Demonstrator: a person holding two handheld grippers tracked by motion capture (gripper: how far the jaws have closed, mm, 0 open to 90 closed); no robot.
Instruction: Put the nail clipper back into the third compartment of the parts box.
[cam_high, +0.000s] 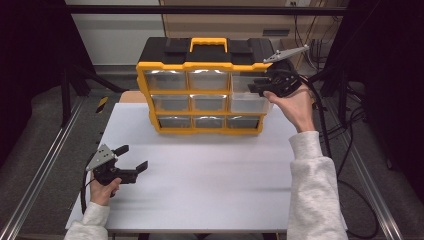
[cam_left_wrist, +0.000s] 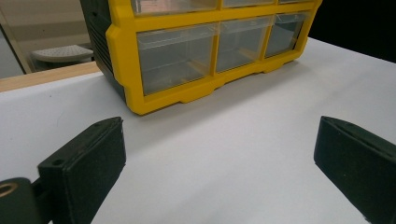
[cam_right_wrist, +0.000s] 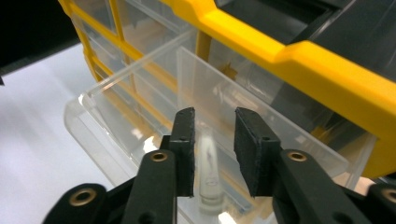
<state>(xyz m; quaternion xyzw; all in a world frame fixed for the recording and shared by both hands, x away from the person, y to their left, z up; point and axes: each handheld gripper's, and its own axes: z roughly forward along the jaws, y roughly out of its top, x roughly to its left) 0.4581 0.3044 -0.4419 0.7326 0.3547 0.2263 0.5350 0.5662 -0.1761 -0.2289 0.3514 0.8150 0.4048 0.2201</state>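
A yellow and black organizer (cam_high: 200, 62) with clear drawers stands at the back of the white table (cam_high: 210, 185). Its right middle drawer (cam_high: 246, 103) is pulled out. My right gripper (cam_high: 259, 87) hovers over that drawer, held by a hand in a white sleeve. In the right gripper view its jaws (cam_right_wrist: 212, 119) stand a little apart above the open drawer (cam_right_wrist: 93, 105). A small pale tube-like piece (cam_right_wrist: 208, 161), blurred, shows in the gap below the pads, and neither pad presses on it. My left gripper (cam_high: 134, 157) rests low at the table's front left, open and holding nothing (cam_left_wrist: 219, 163).
The organizer's bottom drawers (cam_left_wrist: 175, 56) are shut. Metal frame rails (cam_high: 45, 165) run along both sides of the table. Black cables (cam_high: 330, 125) hang off the right edge. A wooden surface (cam_left_wrist: 42, 77) lies behind the table at the left.
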